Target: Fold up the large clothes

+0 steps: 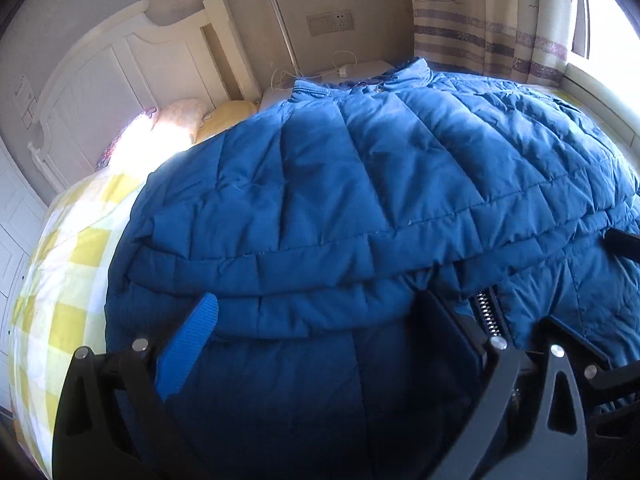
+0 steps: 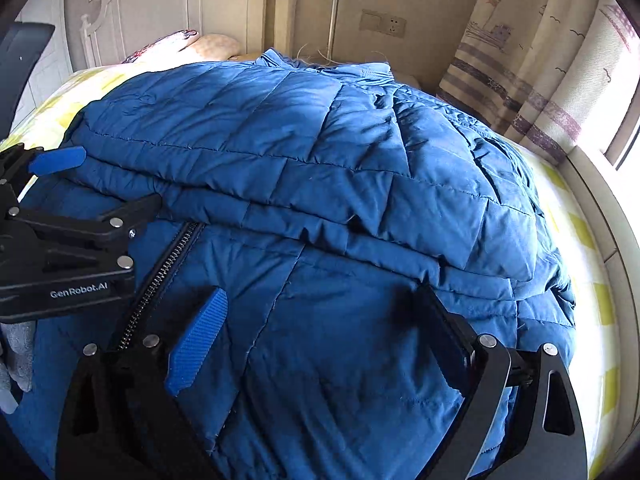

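Note:
A large blue quilted jacket (image 1: 360,184) lies spread on a bed with a yellow checked sheet (image 1: 76,248). One layer is folded over another, and its edge runs across the middle (image 2: 360,236). An open zipper (image 2: 160,276) shows on the lower layer. My left gripper (image 1: 320,304) hovers low over the near part of the jacket, fingers wide apart, open, with nothing pinched. My right gripper (image 2: 322,296) stands just to its right over the same lower layer, also open. In the right wrist view the left gripper (image 2: 100,184) appears at the left edge, with a grey-gloved hand (image 2: 18,352) behind it.
A white headboard (image 1: 120,64) and pillows (image 1: 180,120) stand at the far left. A bedside table with a charger cable (image 1: 348,68), a wall socket (image 1: 332,22) and a leaning metal rod (image 1: 280,24) are behind the jacket. A curtain (image 1: 492,28) and window ledge (image 2: 600,208) close the right side.

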### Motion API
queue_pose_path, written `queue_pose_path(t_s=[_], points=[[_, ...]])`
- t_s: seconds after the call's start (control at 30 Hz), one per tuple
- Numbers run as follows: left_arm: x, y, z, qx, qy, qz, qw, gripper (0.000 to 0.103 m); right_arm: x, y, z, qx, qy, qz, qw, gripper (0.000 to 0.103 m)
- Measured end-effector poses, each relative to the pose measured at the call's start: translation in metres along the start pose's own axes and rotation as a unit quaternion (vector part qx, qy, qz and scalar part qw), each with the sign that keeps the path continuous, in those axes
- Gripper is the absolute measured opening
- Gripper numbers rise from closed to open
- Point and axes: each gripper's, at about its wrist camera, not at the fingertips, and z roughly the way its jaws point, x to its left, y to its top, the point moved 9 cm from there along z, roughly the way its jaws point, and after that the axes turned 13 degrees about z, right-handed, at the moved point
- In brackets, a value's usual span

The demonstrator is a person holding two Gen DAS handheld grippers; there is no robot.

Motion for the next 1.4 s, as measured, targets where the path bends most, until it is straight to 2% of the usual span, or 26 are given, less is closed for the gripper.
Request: queue_pose_path(t_s=[0.13, 0.23, 0.27, 0.37, 0.4, 0.43, 0.47, 0.5, 0.57, 0.6, 0.67, 0.77, 0.83, 0.9, 0.93, 1.0, 1.07, 1.13, 1.2, 1.27, 1.33, 1.4], points=[[0.004, -0.004, 0.004, 0.009, -0.007, -0.011, 0.9999, 0.101, -0.002, 0.001, 0.002, 0.002, -0.006, 0.002, 1.0, 0.092], [0.013, -0.01, 0.001, 0.013, -0.004, -0.014, 0.9998, 0.101, -0.008, 0.002, 0.002, 0.031, 0.012, 0.004, 0.999, 0.092], [0.02, -0.015, -0.005, 0.01, 0.003, -0.018, 0.9998, 0.101, -0.014, 0.002, -0.002, 0.034, 0.003, -0.001, 0.999, 0.092], [0.051, -0.036, -0.017, -0.003, 0.023, -0.039, 0.999, 0.101, -0.054, 0.005, -0.02, -0.001, -0.039, 0.016, 0.999, 0.092], [0.066, -0.048, -0.016, 0.003, 0.029, -0.054, 0.9981, 0.101, -0.073, 0.003, -0.02, -0.004, -0.052, 0.031, 0.998, 0.092], [0.08, -0.06, -0.012, 0.014, 0.016, -0.085, 0.9962, 0.1, -0.091, -0.003, -0.017, 0.001, -0.055, 0.053, 0.997, 0.093], [0.092, -0.067, -0.011, 0.017, -0.012, -0.129, 0.9914, 0.1, -0.104, -0.008, -0.014, 0.004, -0.028, 0.085, 0.996, 0.094], [0.104, -0.073, -0.01, 0.018, -0.022, -0.167, 0.9856, 0.1, -0.113, -0.01, -0.013, 0.006, 0.003, 0.115, 0.993, 0.094], [0.112, -0.079, 0.001, 0.037, -0.037, -0.194, 0.9796, 0.1, -0.116, -0.01, -0.012, 0.008, 0.008, 0.125, 0.992, 0.095], [0.11, -0.08, 0.006, 0.051, -0.037, -0.189, 0.9799, 0.1, -0.113, -0.009, -0.01, 0.008, -0.005, 0.113, 0.994, 0.096], [0.106, -0.077, 0.01, 0.064, -0.011, -0.168, 0.9836, 0.101, -0.111, -0.008, -0.01, 0.004, -0.023, 0.099, 0.995, 0.096], [0.103, -0.075, 0.007, 0.065, 0.01, -0.154, 0.9859, 0.101, -0.116, -0.007, -0.016, -0.007, -0.016, 0.114, 0.993, 0.095], [0.108, -0.077, 0.0, 0.052, 0.009, -0.171, 0.9838, 0.1, -0.116, -0.007, -0.035, -0.039, -0.043, 0.121, 0.991, 0.095], [0.114, -0.077, -0.024, 0.018, 0.041, -0.189, 0.981, 0.1, -0.098, -0.01, -0.058, -0.062, -0.024, 0.112, 0.991, 0.096], [0.11, -0.074, -0.038, -0.004, 0.04, -0.192, 0.9806, 0.1, -0.084, -0.013, -0.069, -0.073, -0.015, 0.097, 0.993, 0.096], [0.088, -0.068, -0.061, -0.028, 0.015, -0.18, 0.9831, 0.1, -0.048, -0.023, -0.082, -0.077, 0.004, 0.044, 0.996, 0.096], [0.056, -0.066, -0.072, -0.021, 0.003, -0.139, 0.9901, 0.1, -0.014, -0.04, -0.08, -0.054, 0.018, -0.011, 0.998, 0.096], [0.021, -0.07, -0.068, -0.004, 0.003, -0.091, 0.9958, 0.101, 0.007, -0.063, -0.059, -0.014, -0.011, -0.061, 0.998, 0.096], [0.003, -0.078, -0.053, 0.023, 0.022, -0.056, 0.9979, 0.101, 0.005, -0.063, -0.055, -0.019, -0.029, -0.056, 0.998, 0.098], [0.006, -0.079, -0.053, 0.024, 0.015, -0.063, 0.9976, 0.101, 0.003, -0.064, -0.052, -0.01, -0.019, -0.044, 0.999, 0.098], [0.008, -0.084, -0.049, 0.027, -0.013, -0.083, 0.9961, 0.101, -0.003, -0.064, -0.051, -0.002, -0.015, -0.031, 0.999, 0.098], [0.02, -0.094, -0.052, 0.028, -0.014, -0.105, 0.994, 0.101, -0.012, -0.065, -0.058, -0.005, -0.025, -0.018, 1.0, 0.098]])
